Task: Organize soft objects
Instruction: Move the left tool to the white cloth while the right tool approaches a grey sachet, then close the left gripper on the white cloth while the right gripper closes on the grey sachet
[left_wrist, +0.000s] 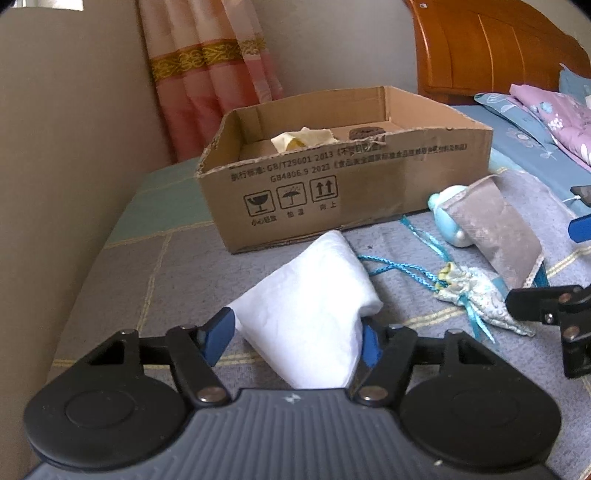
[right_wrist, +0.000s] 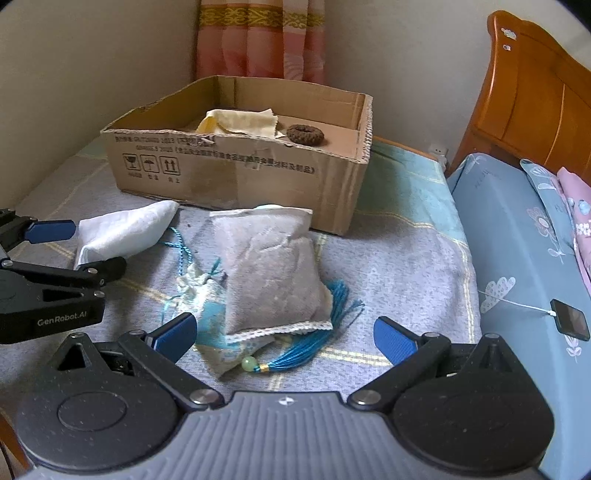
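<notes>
Nearby, the open brown cardboard box (right_wrist: 236, 177), printed "GB4806.9 2023", sits against the bed's wall-side edge. Left hand-held gripper (left_wrist: 295, 332) brackets the folded white cloth (left_wrist: 310, 310), contact unclear; right hand-held gripper (right_wrist: 284, 336), spread wide, empty; "GenRobot.AI" legible.

Cloth (left_wrist: 310, 314) lies before the box (left_wrist: 343, 184) — pouch (left_wrist: 495, 225) to its right

One cardboard box (right_wrist: 236, 177) sits on the bed, and there are two things inside it: one pale yellow cloth (right_wrist: 240, 120) and one brown ring-shaped scrunchie (right_wrist: 306, 133). Out on the blanket, one white folded cloth (left_wrist: 314, 317), one grey sachet pillow (right_wrist: 273, 269), one small floral pouch (left_wrist: 476, 306), one light-blue toy (left_wrist: 448, 221). Two grippers in play: left gripper (left_wrist: 295, 332) and right gripper (right_wrist: 284, 336).
</notes>
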